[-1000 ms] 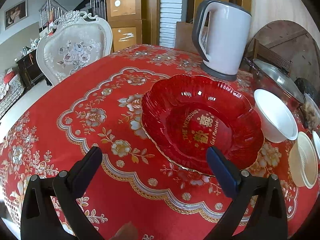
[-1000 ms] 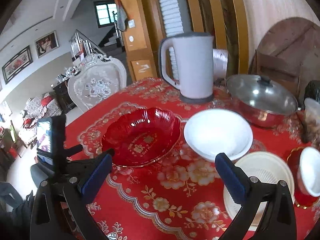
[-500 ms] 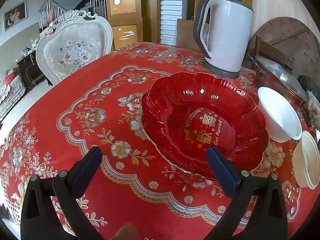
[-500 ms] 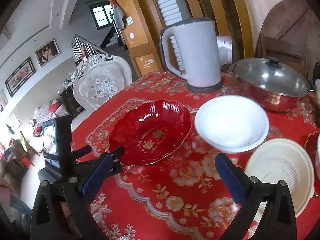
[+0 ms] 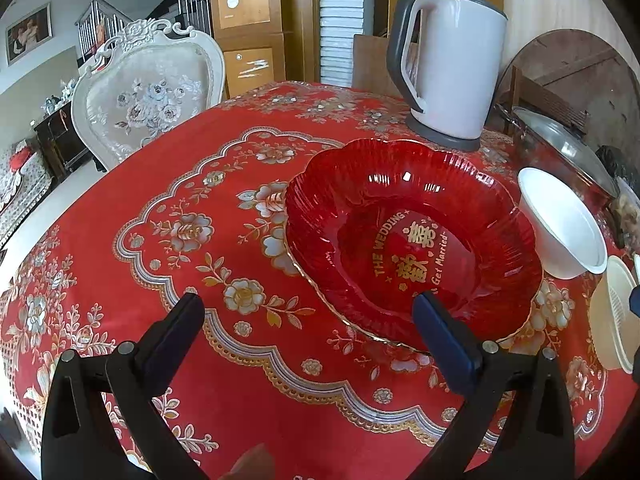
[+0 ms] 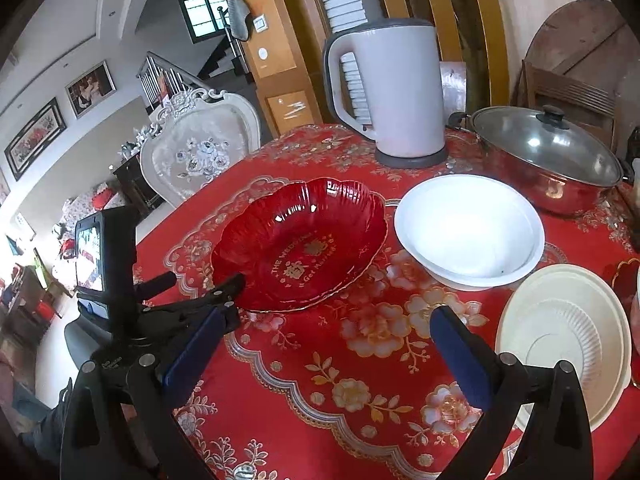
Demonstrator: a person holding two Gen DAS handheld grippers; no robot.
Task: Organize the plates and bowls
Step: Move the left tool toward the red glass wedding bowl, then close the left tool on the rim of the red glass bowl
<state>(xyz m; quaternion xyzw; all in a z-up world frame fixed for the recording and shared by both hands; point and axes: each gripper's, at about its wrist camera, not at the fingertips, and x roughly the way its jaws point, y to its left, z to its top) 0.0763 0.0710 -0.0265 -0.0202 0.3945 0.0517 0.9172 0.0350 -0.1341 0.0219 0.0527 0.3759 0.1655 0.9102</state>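
Red floral tablecloth [image 6: 360, 392], red plate [image 6: 296, 240], white bowl [image 6: 468, 228], kettle [image 6: 392, 88], lidded pot [image 6: 548, 160], cream dish [image 6: 560, 340]

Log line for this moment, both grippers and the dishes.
left gripper: open, empty, at red scalloped glass plate near rim | right gripper: open, empty | white round bowl: untouched

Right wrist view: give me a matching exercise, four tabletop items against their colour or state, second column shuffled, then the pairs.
Items:
1. kettle
2. scalloped dish
3. pot
4. ribbed bowl

Descriptions:
A. cream, nearest the right gripper
B. covered by a glass lid
C. translucent red with gold lettering
D. white with a grey handle

Pairs: 1-D, 2-C, 3-B, 4-A
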